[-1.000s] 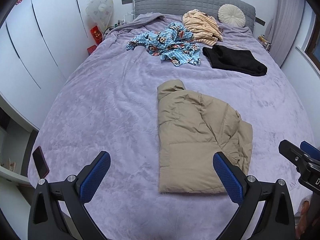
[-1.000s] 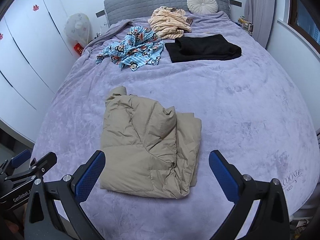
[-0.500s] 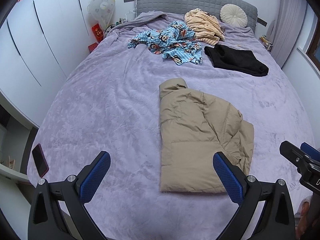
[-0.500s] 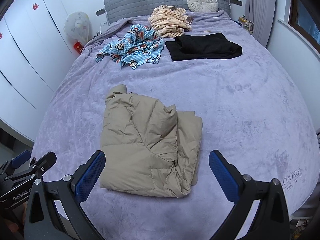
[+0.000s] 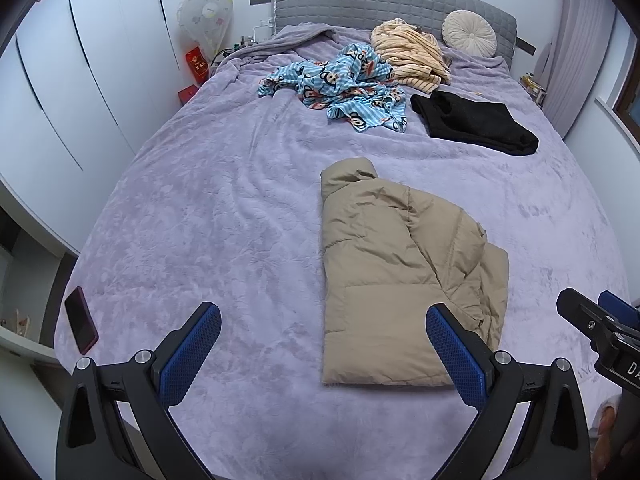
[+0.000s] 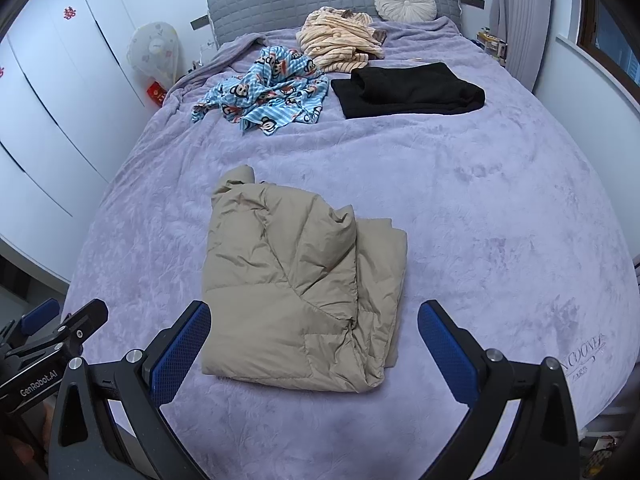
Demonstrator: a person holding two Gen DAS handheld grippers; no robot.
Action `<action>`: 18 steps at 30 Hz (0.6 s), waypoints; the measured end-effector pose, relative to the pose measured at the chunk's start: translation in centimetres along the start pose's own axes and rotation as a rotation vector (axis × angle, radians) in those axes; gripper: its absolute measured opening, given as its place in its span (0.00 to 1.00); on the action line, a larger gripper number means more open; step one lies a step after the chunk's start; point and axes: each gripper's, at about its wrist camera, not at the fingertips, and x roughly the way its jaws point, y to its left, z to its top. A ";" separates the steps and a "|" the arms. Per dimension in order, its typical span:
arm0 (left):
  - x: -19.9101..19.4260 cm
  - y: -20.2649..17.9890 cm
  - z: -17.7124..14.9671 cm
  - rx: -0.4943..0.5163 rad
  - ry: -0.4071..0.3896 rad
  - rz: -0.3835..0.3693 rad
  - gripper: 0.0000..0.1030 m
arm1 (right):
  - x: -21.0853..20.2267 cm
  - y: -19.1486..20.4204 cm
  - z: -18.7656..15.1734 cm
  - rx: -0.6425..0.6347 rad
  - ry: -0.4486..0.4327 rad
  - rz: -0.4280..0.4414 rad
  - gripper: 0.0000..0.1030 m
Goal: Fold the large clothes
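Observation:
A beige puffer jacket (image 5: 400, 276) lies folded on the purple bed cover (image 5: 224, 216), near the foot of the bed; it also shows in the right wrist view (image 6: 296, 292). My left gripper (image 5: 324, 322) is open and empty, held above the bed's near edge, left of the jacket's hem. My right gripper (image 6: 314, 320) is open and empty, just short of the jacket's near edge. Neither touches the jacket.
Further up the bed lie a crumpled blue cartoon-print garment (image 5: 344, 84), a striped cream garment (image 5: 412, 56) and a folded black garment (image 5: 476, 122). A round cushion (image 5: 470, 38) leans on the grey headboard. A dark phone (image 5: 80, 320) lies at the bed's left corner. White wardrobes stand left.
Both grippers have drawn back slightly from the bed; the jacket has not moved and both grippers stay open.

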 end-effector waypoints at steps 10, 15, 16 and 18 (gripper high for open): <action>0.0 0.1 -0.1 0.002 0.004 0.000 1.00 | 0.0 0.0 0.0 -0.001 0.000 0.000 1.00; 0.1 0.1 0.0 0.003 0.006 -0.002 1.00 | 0.0 0.1 0.0 -0.003 0.001 0.000 1.00; 0.0 0.1 0.0 0.003 0.006 -0.002 1.00 | 0.0 0.1 0.0 -0.002 0.001 0.000 1.00; 0.1 0.1 0.0 0.003 0.006 -0.003 1.00 | 0.0 0.1 0.0 -0.002 0.001 0.000 1.00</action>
